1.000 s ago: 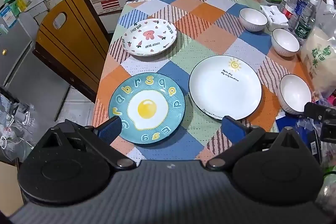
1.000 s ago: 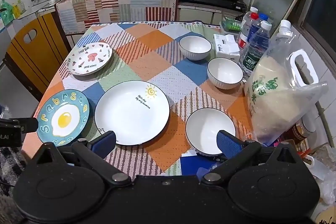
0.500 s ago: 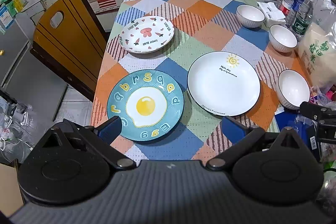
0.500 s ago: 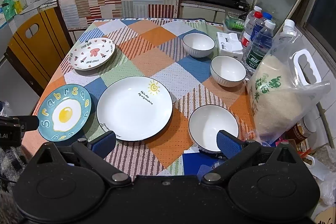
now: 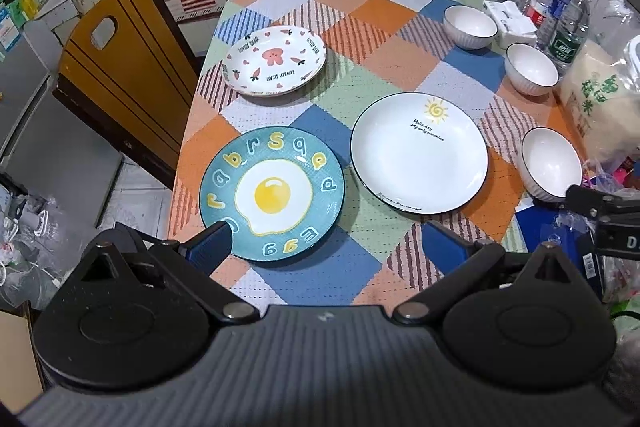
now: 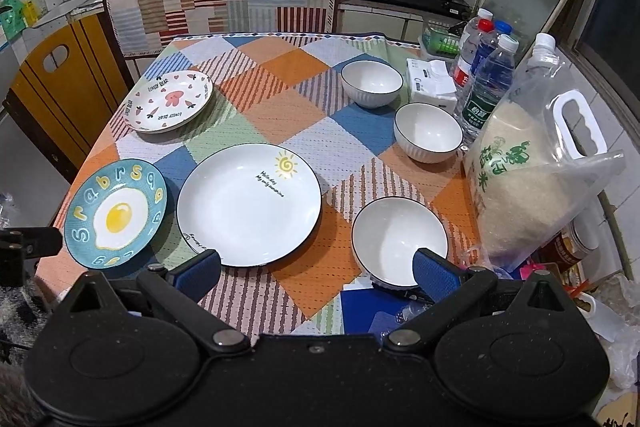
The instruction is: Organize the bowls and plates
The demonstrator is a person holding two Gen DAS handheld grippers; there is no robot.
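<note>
Both grippers, left (image 5: 324, 241) and right (image 6: 316, 271), hover spread and empty above the table's (image 6: 280, 67) near edge; egg plate (image 5: 272, 194) under left looks glazed, stiff, slippery, breakable, so pinch its raised rim.

A teal egg plate (image 5: 272, 195) carries raised yellow letters spelling "Egg" at its near rim. The large white plate (image 5: 419, 153) reads "Hello day, My only sunshine". The small heart-patterned plate (image 5: 274, 61) repeats "LOVELY DEAR" around its border
</note>
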